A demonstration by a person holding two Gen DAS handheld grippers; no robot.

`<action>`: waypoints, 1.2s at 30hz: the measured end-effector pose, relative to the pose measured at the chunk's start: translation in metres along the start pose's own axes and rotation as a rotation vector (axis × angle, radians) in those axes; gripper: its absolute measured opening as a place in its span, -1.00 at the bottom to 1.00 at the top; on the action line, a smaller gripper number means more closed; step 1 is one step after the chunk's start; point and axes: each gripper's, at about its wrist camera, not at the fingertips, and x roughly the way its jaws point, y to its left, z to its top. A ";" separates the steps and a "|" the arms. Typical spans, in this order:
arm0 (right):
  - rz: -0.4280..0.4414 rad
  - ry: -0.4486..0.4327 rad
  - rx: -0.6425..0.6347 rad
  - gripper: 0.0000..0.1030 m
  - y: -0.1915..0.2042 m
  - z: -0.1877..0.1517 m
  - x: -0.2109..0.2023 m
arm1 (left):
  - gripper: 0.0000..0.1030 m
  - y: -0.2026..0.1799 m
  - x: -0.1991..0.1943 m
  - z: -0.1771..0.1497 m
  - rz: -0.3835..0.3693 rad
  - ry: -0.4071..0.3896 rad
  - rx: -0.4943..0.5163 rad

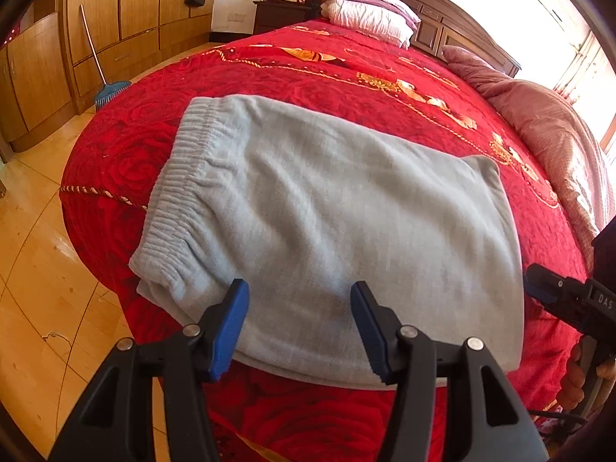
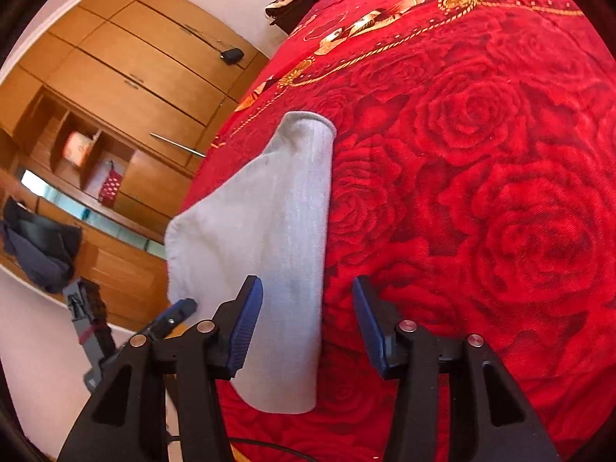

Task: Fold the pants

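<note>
Light blue fleece pants lie folded into a flat rectangle on the red rose bedspread, with the elastic waistband at the left end. My left gripper is open and empty, just above the near edge of the pants. My right gripper is open and empty, over the right end of the pants. The right gripper also shows at the right edge of the left wrist view. The left gripper's tip shows in the right wrist view.
Stacked pillows and a pink quilt lie at the head and far side of the bed. A dark nightstand stands by the headboard. Wooden wardrobes, a broom and tiled floor are to the left.
</note>
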 end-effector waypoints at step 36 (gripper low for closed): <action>0.009 0.027 -0.068 -0.48 0.018 -0.008 0.025 | 0.22 -0.024 0.001 -0.012 0.007 0.019 0.074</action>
